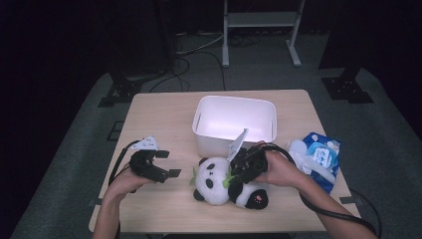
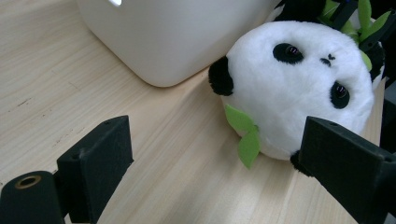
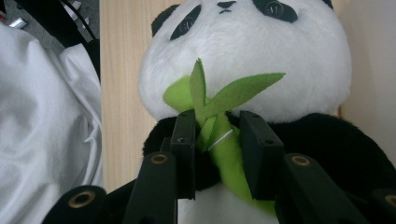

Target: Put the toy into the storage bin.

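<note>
Panda plush (image 1: pixel 219 180) was found lying on the wooden table (image 1: pixel 164 112), just in front of the white bin (image 1: pixel 234 122), its head close to the bin's near wall and its black body pointed away from the bin. A green felt bamboo sprig (image 3: pixel 219 116) was seen fixed to the plush's chest, below the white head. The right gripper (image 1: pixel 238 172) was recorded over the plush's body, its two black jaws drawn in on the bamboo sprig from either side; in the right gripper view the felt stalk was seen pinched between them, with the leaves fanning out above the jaw tips. The left gripper (image 1: pixel 166 164) was held beside the plush, on the side away from the blue-and-white packet (image 1: pixel 318 159), with its jaws spread wide and nothing between them; in the left gripper view the plush's head (image 2: pixel 294 88) was seen ahead of the open jaws, with bare tabletop between jaws and plush. The packet was noted beside the bin, well apart from the left gripper.
</note>
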`<state>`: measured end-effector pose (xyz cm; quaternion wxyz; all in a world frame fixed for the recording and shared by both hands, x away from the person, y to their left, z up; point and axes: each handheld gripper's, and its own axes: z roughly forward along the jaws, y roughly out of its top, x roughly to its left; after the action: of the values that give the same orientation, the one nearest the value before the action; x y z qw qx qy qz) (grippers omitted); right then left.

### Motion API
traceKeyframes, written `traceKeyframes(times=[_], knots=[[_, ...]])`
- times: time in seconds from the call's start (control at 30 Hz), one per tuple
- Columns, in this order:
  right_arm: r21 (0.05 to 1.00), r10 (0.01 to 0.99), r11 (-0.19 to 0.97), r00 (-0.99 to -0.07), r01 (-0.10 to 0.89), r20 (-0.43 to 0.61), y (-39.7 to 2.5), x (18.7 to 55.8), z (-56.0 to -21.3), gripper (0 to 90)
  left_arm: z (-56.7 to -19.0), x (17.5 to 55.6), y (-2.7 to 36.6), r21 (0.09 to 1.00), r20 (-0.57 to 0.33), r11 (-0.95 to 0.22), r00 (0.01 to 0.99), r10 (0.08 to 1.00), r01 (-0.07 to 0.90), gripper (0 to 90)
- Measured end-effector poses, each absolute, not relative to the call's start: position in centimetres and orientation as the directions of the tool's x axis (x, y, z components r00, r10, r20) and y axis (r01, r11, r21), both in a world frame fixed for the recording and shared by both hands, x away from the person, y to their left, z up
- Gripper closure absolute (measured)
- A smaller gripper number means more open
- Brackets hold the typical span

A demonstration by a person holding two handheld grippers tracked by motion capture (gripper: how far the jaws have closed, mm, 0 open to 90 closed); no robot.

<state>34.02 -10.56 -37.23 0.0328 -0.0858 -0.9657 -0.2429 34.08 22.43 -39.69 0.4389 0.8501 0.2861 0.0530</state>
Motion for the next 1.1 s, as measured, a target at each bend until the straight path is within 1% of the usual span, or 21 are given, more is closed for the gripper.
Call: traceKeyframes(times=[0.3, 0.43, 0.67, 0.8, 0.97, 1.1], knots=[[0.485, 0.158, 0.852, -0.980, 0.199, 0.125, -10.8, 34.3, -37.6, 67.6, -39.8, 34.1, 22.6, 0.775, -0.168, -0.446, 0.825, 0.539, 0.448, 8.4], [0.466, 0.152, 0.862, -0.979, 0.200, 0.140, -10.5, 34.4, -37.7, 68.6, -39.8, 34.1, 22.7, 0.776, -0.166, -0.444, 0.825, 0.541, 0.447, 8.4], [0.474, 0.107, 0.865, -0.983, 0.166, 0.150, -10.4, 34.0, -37.3, 72.3, -39.9, 34.3, 23.0, 0.776, -0.174, -0.436, 0.819, 0.547, 0.456, 8.4], [0.485, 0.085, 0.860, -0.981, 0.160, 0.173, -10.7, 34.1, -36.7, 73.9, -39.9, 34.3, 23.2, 0.776, -0.175, -0.433, 0.816, 0.550, 0.459, 8.4], [0.497, 0.052, 0.858, -0.985, 0.129, 0.165, -10.9, 34.3, -36.0, 74.3, -40.1, 34.5, 23.4, 0.776, -0.184, -0.425, 0.811, 0.555, 0.467, 8.4], [0.510, 0.029, 0.852, -0.982, 0.121, 0.185, -10.8, 34.5, -35.5, 74.4, -40.2, 34.6, 23.6, 0.776, -0.190, -0.418, 0.807, 0.559, 0.473, 8.4]])
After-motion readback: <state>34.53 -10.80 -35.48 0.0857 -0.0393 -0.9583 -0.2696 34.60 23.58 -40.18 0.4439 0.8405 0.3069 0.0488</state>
